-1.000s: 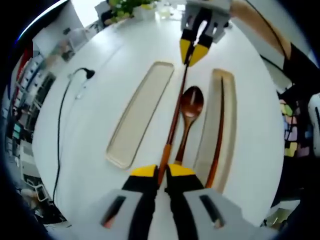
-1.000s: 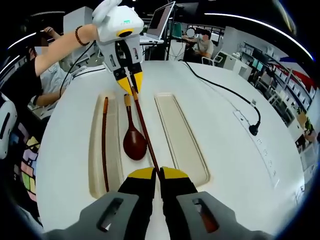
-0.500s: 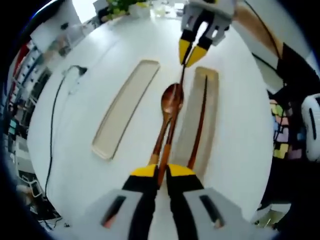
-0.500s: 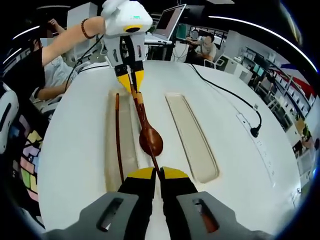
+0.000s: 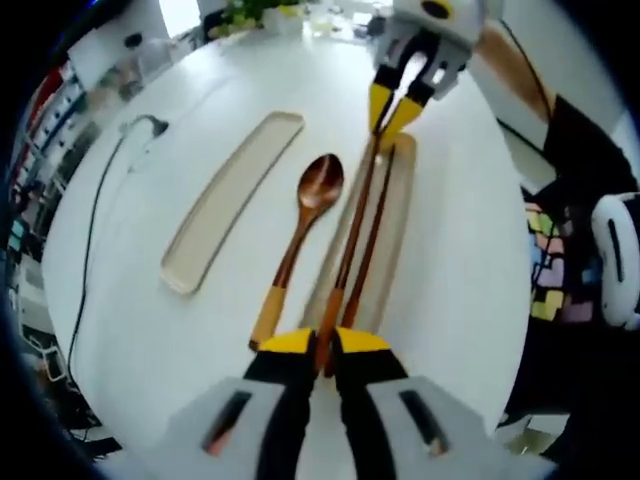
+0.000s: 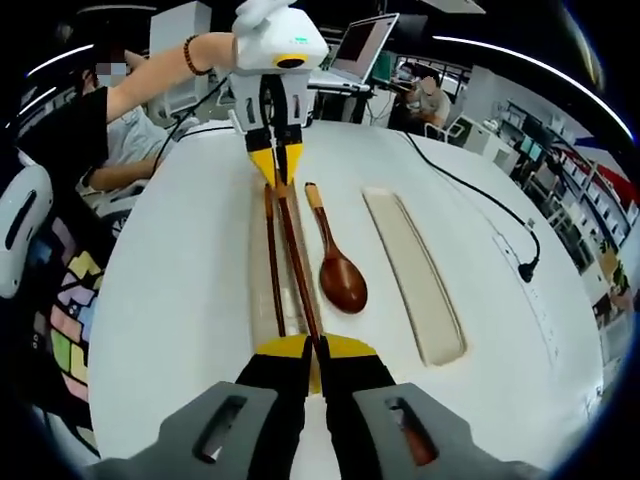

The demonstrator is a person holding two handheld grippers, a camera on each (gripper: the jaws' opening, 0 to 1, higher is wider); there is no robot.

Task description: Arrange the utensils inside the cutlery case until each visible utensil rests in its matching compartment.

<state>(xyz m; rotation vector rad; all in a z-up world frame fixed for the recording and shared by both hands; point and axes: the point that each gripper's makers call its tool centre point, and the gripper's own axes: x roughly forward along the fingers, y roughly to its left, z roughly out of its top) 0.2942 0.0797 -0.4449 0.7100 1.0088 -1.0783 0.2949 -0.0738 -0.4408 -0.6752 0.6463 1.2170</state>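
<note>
1. Wooden chopstick [image 5: 352, 250] is being clamped at opposite ends by the left hand-held gripper [image 5: 320, 345] and right hand-held gripper [image 6: 305, 350], above a cream tray [image 6: 262, 290] holding a second chopstick [image 6: 272, 265].
2. Wooden spoon [image 5: 300, 230] is lying on the white counter [image 5: 150, 330], between the two trays.

white round table [image 6: 180, 300] | black cable [image 6: 470, 190] | open laptop [image 6: 365, 45] | potted plant [image 5: 245, 12]
</note>
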